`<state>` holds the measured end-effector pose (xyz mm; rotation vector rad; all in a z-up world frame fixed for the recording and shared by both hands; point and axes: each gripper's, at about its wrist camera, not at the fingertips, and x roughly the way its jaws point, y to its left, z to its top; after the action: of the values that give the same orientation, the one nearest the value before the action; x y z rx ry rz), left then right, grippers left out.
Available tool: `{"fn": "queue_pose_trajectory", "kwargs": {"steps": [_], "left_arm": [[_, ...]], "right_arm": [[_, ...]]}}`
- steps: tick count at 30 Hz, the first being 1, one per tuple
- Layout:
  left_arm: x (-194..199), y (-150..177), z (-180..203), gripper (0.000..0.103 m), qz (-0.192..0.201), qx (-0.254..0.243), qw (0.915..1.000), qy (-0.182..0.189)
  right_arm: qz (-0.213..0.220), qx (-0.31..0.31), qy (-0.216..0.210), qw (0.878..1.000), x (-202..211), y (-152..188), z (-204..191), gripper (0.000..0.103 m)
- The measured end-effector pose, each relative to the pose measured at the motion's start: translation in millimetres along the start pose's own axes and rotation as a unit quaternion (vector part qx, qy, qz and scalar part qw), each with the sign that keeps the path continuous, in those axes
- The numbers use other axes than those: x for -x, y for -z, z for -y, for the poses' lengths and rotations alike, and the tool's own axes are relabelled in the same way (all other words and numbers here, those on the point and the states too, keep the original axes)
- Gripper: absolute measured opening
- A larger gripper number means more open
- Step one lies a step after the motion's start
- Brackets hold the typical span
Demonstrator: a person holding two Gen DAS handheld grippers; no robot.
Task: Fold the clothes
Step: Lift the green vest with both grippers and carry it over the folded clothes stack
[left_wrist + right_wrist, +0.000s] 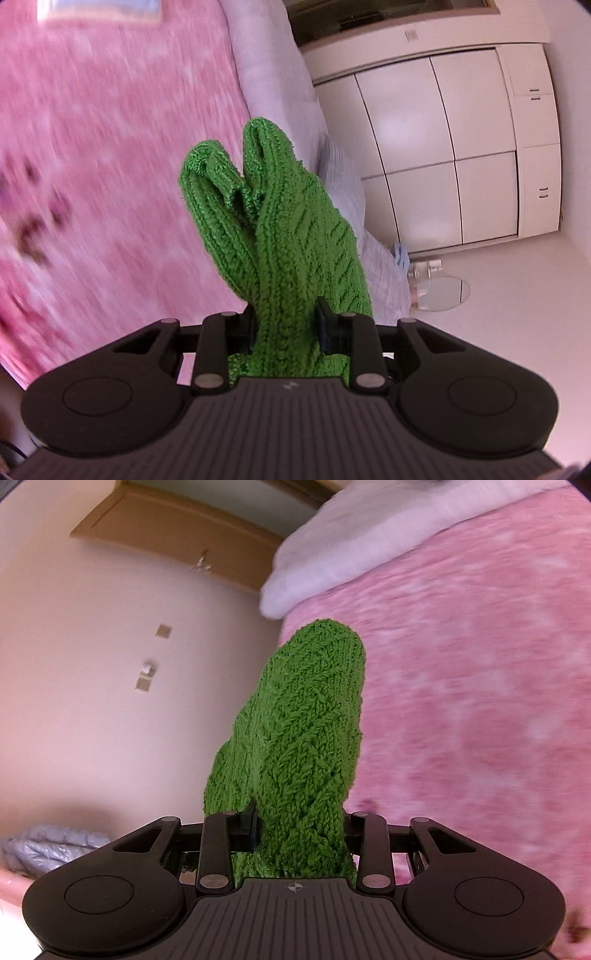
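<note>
Holding: both grippers pinch the same green knit garment (284, 236), lifted clear of the bed.
L gripper (285, 325): fingers closed narrow on a bunched fold of the knit; fabric fills the gap and rises ahead, splitting into two rounded folds at the far end.
R gripper (301, 823): fingers closed narrow on the knit; one thick cable-pattern roll stands ahead of the jaws, rounded at the far end.
Garment vs bed: above the pink blanket (110, 177), not touching it as far as seen.
Bed edge: pale sheet (280, 85) runs beside the blanket, behind the knit in L view.
Pillow (332, 550): white, at blanket's far edge in R view.
Beyond bed: white wardrobe (443, 147), L view.
Blur: blanket smeared in both views.
</note>
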<state>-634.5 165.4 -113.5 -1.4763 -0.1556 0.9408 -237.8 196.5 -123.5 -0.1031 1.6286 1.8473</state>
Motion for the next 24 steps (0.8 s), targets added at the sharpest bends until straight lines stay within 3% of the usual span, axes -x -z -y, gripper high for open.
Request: {"fn": "queue_pose_trajectory", "kwargs": {"steps": [7,11,17,24], "left_arm": [[94,-138,-43,0.024,-0.005,-0.03,0.9992,-0.026],[123,-197,-62,0.024,-0.005,-0.031,0.9989,-0.034],[129,-258,-97,0.024,-0.004,-0.004,0.9997,-0.024],[123,-321,-98,0.024,0.006,-0.013,0.9992,-0.038]], "right_arm": [[0.009,-0.023,-0.021,0.999,-140,35,-93,0.034],[0.005,-0.039,-0.021,0.999,-202,47,-132,0.034],[-0.001,-0.027,0.002,1.0,-263,36,-168,0.034],[-0.006,-0.036,-0.013,0.999,-321,5,-179,0.034]]}}
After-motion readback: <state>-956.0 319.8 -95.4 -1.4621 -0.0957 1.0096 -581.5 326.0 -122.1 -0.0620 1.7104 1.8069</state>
